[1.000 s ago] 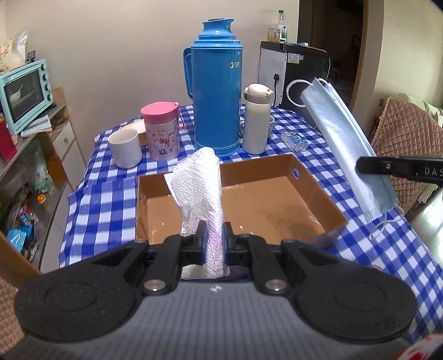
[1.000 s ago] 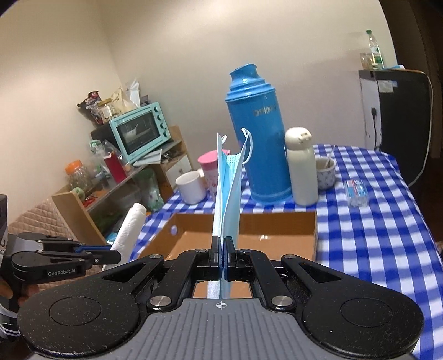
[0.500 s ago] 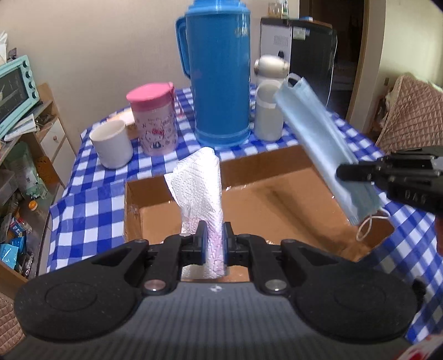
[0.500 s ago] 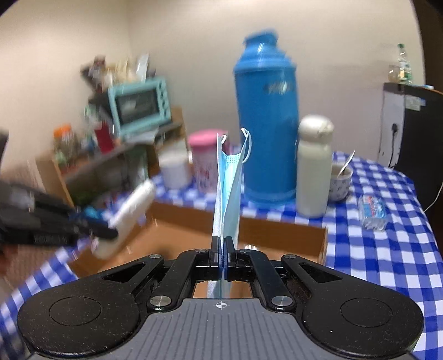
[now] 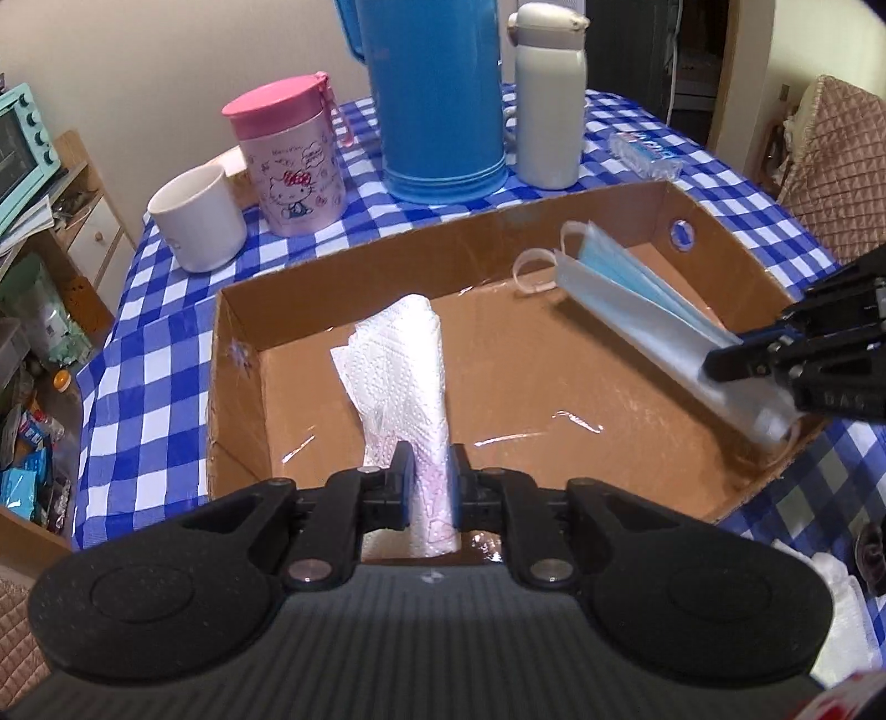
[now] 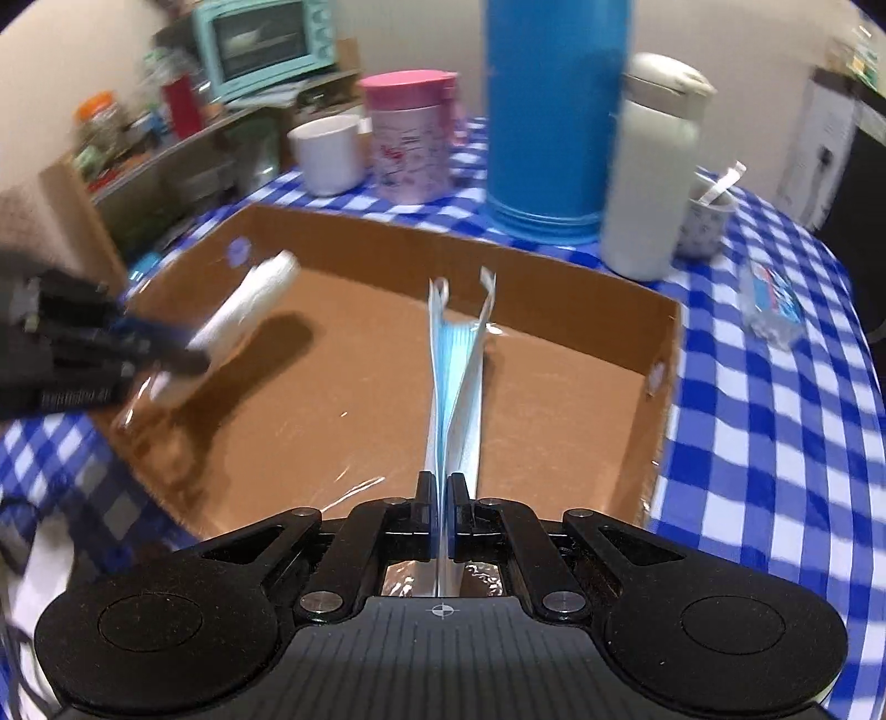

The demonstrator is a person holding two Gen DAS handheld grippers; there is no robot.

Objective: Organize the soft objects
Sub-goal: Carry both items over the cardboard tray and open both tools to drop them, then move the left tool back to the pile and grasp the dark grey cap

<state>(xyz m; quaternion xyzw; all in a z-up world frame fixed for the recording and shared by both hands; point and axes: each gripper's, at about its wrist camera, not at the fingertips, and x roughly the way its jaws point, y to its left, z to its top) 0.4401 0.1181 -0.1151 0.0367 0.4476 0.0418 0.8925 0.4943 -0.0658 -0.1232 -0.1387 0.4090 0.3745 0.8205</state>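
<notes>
Nearest, the left gripper (image 5: 429,487) is easing apart around the white paper towel (image 5: 404,382) over the cardboard box (image 5: 238,354), while at 3 o'clock the right gripper (image 6: 441,512) stays clenched on the blue face mask (image 6: 457,376), blue thermos (image 5: 437,99) beyond on the bench (image 5: 155,387)

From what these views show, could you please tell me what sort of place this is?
Probably a home dining or kitchen corner: a blue-and-white checked tablecloth, a tall blue thermos flask and a mint-green countertop toaster oven.

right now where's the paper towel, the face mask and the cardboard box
paper towel (image 5: 401,368), left wrist view, middle of the white folded wad
face mask (image 6: 453,382), right wrist view, blue pleated side
cardboard box (image 5: 443,243), left wrist view, far wall
</notes>
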